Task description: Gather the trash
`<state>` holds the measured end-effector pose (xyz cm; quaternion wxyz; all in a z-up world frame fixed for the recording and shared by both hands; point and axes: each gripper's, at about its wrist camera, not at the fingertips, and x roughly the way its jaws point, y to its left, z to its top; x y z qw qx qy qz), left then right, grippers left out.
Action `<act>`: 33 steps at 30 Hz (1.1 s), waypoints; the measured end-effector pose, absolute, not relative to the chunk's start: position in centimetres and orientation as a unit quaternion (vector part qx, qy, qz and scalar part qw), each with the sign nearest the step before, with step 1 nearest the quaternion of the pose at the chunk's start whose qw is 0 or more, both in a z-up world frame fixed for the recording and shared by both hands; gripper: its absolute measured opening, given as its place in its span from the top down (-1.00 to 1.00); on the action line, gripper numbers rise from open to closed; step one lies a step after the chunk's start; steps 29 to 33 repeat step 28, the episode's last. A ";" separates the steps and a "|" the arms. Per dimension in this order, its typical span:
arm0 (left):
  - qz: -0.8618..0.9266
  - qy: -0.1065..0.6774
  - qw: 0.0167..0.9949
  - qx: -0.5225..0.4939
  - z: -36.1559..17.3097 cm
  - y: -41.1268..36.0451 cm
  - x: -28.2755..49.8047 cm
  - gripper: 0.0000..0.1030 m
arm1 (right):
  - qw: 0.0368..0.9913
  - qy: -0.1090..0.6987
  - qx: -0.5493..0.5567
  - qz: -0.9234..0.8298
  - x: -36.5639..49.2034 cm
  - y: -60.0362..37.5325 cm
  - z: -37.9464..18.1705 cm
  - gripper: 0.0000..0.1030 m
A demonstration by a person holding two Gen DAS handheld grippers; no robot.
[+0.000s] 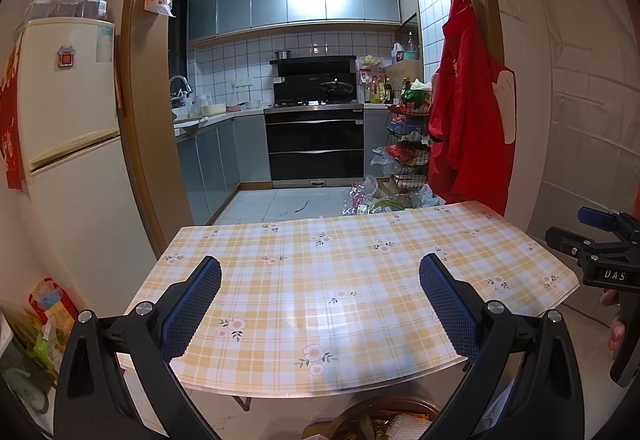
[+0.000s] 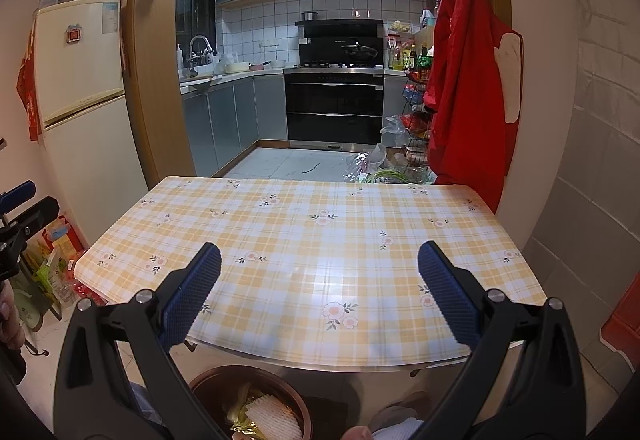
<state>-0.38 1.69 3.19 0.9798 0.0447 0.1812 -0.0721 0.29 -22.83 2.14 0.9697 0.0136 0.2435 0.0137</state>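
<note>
Both grippers, left gripper and right gripper, hover over the checkered desk, jaws spread wide, holding nothing. Trash sits in the brown bin below the desk's near edge.

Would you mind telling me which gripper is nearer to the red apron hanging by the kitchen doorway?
Right. The right gripper hovers over the table's right half, on the red apron's side; the left gripper hovers over the left half, farther away.
</note>
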 end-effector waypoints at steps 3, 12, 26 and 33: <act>-0.072 0.184 0.979 0.043 3.2 1.6 -0.2 -0.89 | 0.970 0.244 0.014 0.015 0.3 -22.9 2.1 -0.89; -0.071 0.189 0.979 0.035 3.2 2.2 -0.1 -0.89 | 0.969 0.246 0.013 0.014 0.4 -22.7 2.1 -0.89; -0.071 0.191 0.978 0.038 3.2 2.4 -0.1 -0.89 | 0.968 0.249 0.010 0.014 0.5 -22.8 1.9 -0.89; -0.070 0.192 0.978 0.039 3.2 2.4 0.0 -0.89 | 0.968 0.250 0.010 0.013 0.6 -22.9 1.9 -0.89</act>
